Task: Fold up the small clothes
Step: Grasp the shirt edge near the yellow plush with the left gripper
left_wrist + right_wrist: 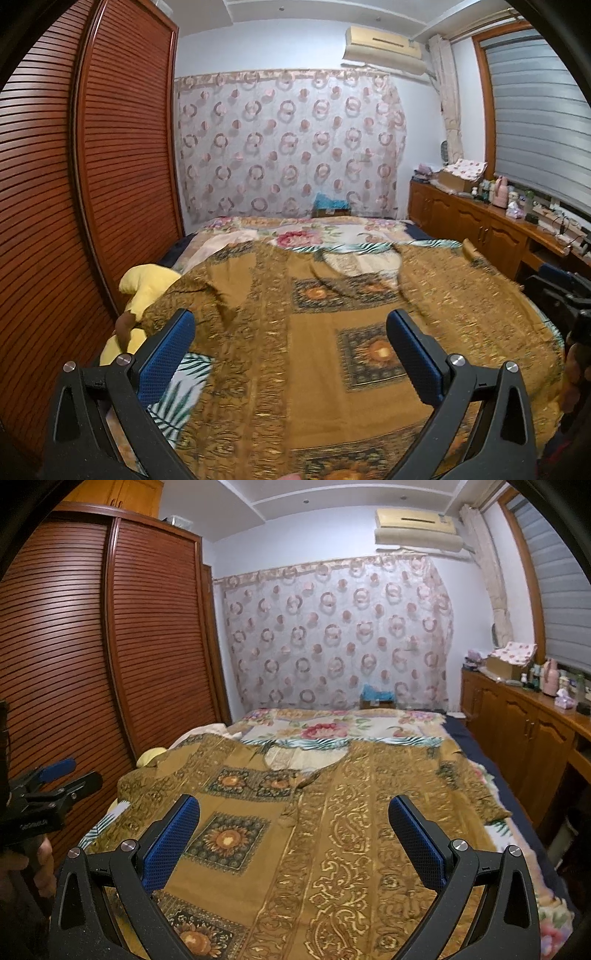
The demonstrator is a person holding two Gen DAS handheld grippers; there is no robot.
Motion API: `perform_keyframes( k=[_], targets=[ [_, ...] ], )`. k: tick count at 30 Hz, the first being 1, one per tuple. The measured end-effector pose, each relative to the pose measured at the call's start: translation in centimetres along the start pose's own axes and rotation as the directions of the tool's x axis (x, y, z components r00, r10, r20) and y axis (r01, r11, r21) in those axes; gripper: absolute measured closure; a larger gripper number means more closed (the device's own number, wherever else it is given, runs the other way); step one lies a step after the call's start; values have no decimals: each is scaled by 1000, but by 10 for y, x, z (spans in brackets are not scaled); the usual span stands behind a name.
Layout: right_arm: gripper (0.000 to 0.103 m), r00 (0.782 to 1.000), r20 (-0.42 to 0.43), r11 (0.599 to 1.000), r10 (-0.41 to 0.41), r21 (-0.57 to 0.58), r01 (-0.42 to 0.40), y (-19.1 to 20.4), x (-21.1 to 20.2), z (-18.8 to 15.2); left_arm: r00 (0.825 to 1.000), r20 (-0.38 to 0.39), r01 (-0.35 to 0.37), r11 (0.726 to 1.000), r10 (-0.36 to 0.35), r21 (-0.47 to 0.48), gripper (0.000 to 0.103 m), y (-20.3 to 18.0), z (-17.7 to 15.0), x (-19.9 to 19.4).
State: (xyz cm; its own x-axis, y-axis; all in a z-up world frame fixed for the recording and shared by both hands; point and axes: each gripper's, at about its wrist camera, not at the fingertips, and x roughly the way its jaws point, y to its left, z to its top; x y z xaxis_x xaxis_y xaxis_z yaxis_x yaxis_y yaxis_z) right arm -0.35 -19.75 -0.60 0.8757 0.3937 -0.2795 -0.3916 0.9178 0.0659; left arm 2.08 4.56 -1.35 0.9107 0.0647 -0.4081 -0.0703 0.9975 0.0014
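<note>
Two grippers are in view, both spread wide with nothing between their blue pads. The left gripper (290, 326) hangs above the near half of the garment (332, 332); the right gripper (293, 812) likewise hangs above the same garment (332, 830), clear of the cloth. In the right wrist view the left gripper (64, 771) appears at the left edge, held in a hand (33, 867), its fingers parted.

The garment is a mustard-brown patterned top with gold scrollwork bands and dark floral squares. It lies spread flat, neckline away from the cameras, over a floral bedspread (332, 731) on the bed. Its left sleeve area is rumpled; the left wrist view is blurred there, so the exact fold cannot be judged. A yellow plush toy (147, 284) lies just beside the garment's left edge, partly under it.

A louvred wooden wardrobe (122, 147) stands left of the bed. A low wooden cabinet (528, 723) stands right.
</note>
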Motion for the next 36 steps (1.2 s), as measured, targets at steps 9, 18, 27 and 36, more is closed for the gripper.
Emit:
perform_keyframes(
  k=[9,18,27,36],
  targets=[
    [1,995,-81,997,64,-49,-68,-17,40,10,994,-73,-78,997,75,-29,0,47,-7,38],
    [1,968,-222,988,116,-71,-135,-35,97,38,978,-178,-122,989,105,-87,0,103,-21,77],
    [1,932,-317,970,178,-104,-220,-34,142,73,960,-271,-116,981,70,-157,11,144,-29,115],
    [1,904,-353,952,240,-98,-291,-34,172,86,926,-377,-105,953,-10,-283,35,177,-48,151]
  ],
)
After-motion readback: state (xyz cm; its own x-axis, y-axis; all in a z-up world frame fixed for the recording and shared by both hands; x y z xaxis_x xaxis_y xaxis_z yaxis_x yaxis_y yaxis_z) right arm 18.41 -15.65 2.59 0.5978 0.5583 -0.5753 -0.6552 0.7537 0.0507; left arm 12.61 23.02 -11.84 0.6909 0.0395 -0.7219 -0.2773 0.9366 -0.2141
